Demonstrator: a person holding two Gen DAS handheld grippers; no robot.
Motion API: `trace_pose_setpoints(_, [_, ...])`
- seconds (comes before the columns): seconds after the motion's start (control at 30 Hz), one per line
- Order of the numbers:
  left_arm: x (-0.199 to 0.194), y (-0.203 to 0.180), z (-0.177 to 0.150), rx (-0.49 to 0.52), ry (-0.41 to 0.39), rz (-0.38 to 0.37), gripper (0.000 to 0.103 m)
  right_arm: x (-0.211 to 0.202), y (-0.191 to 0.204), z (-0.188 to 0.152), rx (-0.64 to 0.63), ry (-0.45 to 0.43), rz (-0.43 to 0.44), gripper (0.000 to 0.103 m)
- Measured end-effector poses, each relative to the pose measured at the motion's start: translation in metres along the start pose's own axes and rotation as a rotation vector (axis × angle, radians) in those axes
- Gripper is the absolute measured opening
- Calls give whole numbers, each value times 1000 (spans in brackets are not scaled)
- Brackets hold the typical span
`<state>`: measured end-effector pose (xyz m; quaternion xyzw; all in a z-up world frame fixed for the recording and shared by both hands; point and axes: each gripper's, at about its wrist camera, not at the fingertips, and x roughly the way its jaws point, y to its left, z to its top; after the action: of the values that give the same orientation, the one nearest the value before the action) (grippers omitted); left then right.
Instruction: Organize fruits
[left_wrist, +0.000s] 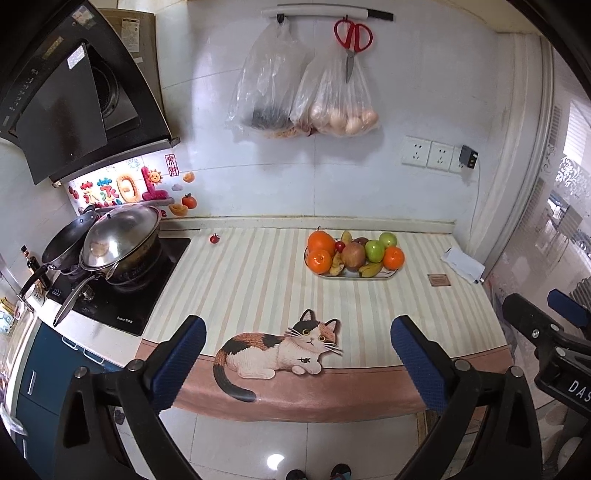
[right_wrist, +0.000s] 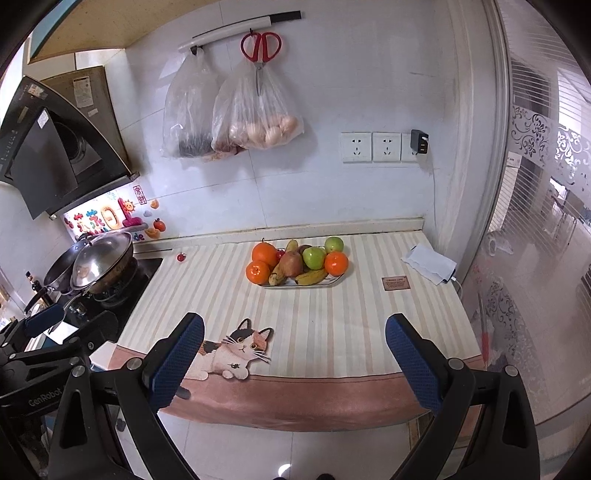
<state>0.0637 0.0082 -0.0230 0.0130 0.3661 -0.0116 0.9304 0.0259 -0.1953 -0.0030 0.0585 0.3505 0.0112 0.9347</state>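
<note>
A plate (left_wrist: 392, 275) (right_wrist: 332, 283) piled with fruit stands at the back of the striped counter cloth. It holds oranges (left_wrist: 320, 242) (right_wrist: 264, 254), green apples (left_wrist: 375, 250) (right_wrist: 314, 257), a red apple (left_wrist: 353, 255) (right_wrist: 291, 264), bananas (left_wrist: 370, 270) (right_wrist: 312, 277) and a cherry. One small red fruit (left_wrist: 214, 238) (right_wrist: 181, 257) lies alone on the cloth near the stove. My left gripper (left_wrist: 297, 334) is open and empty above the counter's front edge. My right gripper (right_wrist: 293, 332) is open and empty beside it, to the right.
A stove with a lidded wok (left_wrist: 120, 243) (right_wrist: 101, 258) and a pan sits at the left. A folded white cloth (left_wrist: 462, 264) (right_wrist: 430, 264) and a small brown card (left_wrist: 439, 279) (right_wrist: 395, 283) lie at the right. Bags and red scissors (left_wrist: 352, 37) hang on the wall.
</note>
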Motion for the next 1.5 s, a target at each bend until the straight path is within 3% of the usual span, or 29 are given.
trace_pose_setpoints(0.47, [33,-4,1,-10,84,20,103,45,-4,-4,0,76,0,101])
trace_pose_setpoints(1.5, [28,-7,-2,-8,86,20,103,45,-7,-13,-15,106,-14,101])
